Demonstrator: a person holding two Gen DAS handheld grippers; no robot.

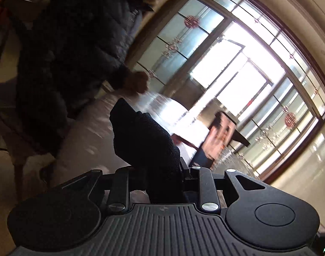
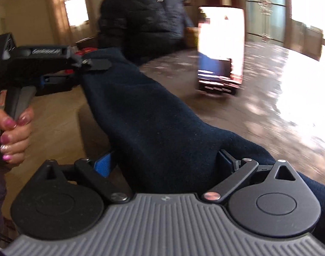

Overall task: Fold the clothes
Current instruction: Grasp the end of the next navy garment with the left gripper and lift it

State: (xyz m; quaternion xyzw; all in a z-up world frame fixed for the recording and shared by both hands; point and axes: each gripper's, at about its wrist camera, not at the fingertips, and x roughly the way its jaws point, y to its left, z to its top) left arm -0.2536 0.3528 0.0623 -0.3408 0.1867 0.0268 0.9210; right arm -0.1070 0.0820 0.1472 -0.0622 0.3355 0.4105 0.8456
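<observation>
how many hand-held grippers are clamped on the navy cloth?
2. The right hand-held gripper grips the navy cloth at the near end, just ahead of its own camera. The left hand-held gripper pinches the far end, upper left in the right wrist view.

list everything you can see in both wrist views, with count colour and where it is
garment: one, dark navy knit, stretched in the air between the two grippers, above the table
table: one, glossy brown, under and beyond the garment
upright stand with a bright screen: one, blurred, standing on the table
seated person in a dark padded jacket: one, at the far side of the table
windows: a wall of glass panels with red ornaments, behind the table
left gripper: one, black, closed on one end of the garment, held by a hand with pink nails
right gripper: one, black with blue pads, closed on the near end
</observation>
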